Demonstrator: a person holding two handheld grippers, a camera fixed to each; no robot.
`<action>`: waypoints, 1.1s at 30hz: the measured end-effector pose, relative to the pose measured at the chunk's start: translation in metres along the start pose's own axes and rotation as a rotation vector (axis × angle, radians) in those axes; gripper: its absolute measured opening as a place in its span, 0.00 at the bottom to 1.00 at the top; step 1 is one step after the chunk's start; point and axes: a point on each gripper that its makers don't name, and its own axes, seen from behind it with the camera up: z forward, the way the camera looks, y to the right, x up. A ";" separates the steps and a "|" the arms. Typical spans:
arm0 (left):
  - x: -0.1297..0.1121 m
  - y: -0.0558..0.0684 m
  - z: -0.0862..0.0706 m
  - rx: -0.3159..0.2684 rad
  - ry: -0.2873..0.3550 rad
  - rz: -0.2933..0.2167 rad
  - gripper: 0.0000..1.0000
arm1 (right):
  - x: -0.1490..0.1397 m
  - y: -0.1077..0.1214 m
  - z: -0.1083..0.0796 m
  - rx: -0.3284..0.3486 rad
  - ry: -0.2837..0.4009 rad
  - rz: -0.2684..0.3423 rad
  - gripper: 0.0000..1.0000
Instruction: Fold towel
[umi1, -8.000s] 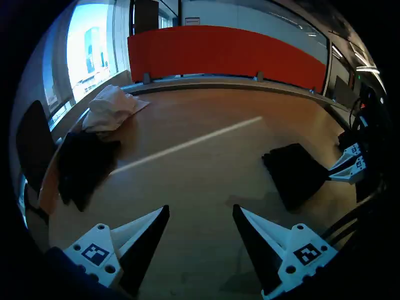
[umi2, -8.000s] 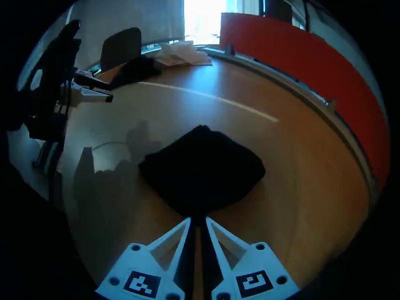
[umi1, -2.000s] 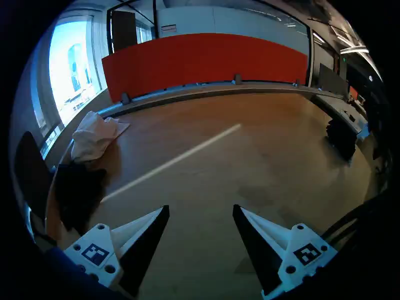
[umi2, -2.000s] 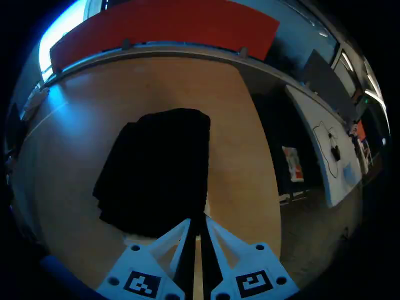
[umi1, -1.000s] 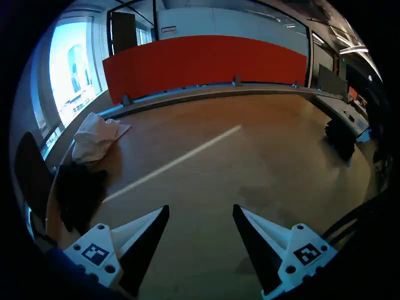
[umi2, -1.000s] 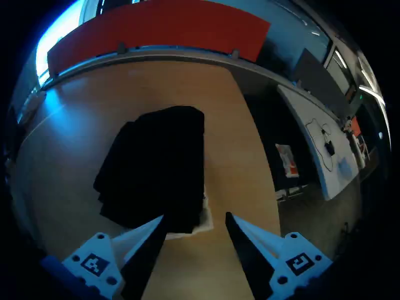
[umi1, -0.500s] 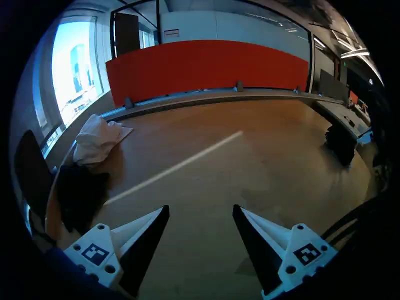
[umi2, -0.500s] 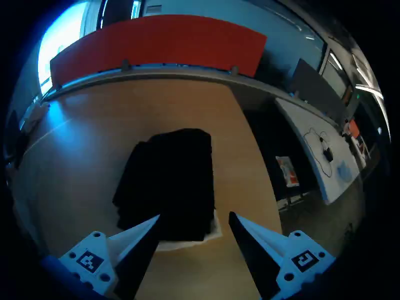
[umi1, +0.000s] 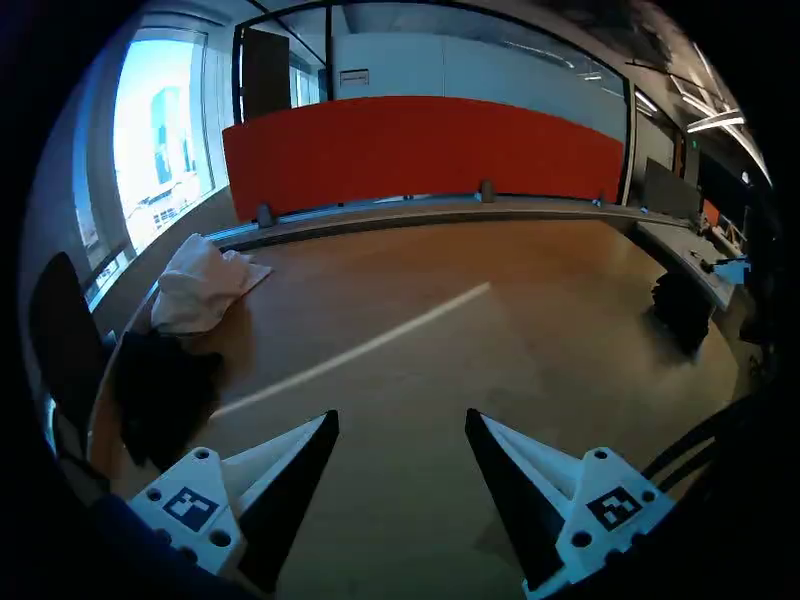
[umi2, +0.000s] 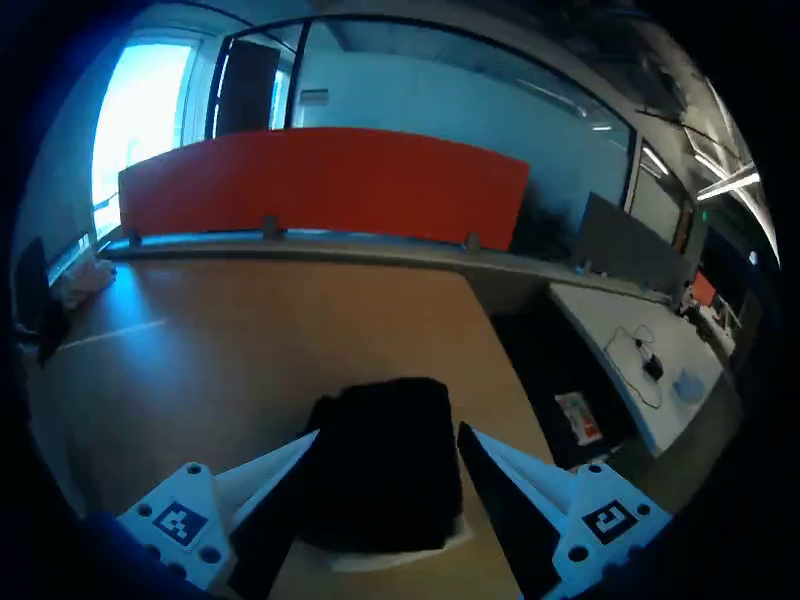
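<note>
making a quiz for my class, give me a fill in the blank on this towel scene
The folded towel in front of the right tool is ___ in colour. The right tool's jaws stand ___. The partition behind the table is ___. The crumpled towel beyond the left tool is ___.
Missing words: black; open; red; white.

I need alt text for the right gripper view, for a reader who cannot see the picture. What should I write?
A folded black towel lies on a wooden table, framed by the open fingers of the right tool. A long red partition runs along the table's far edge, with a white desk off to the right.
</note>
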 end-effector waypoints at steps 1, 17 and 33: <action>0.001 0.000 0.000 0.001 0.004 -0.004 0.94 | 0.006 -0.002 -0.001 -0.001 0.024 0.003 0.96; 0.034 -0.013 -0.002 0.044 0.112 -0.031 0.94 | 0.085 -0.031 -0.017 0.036 0.301 0.136 0.96; 0.092 -0.037 -0.015 0.101 0.296 -0.087 0.94 | 0.124 -0.055 -0.023 0.057 0.414 0.114 0.96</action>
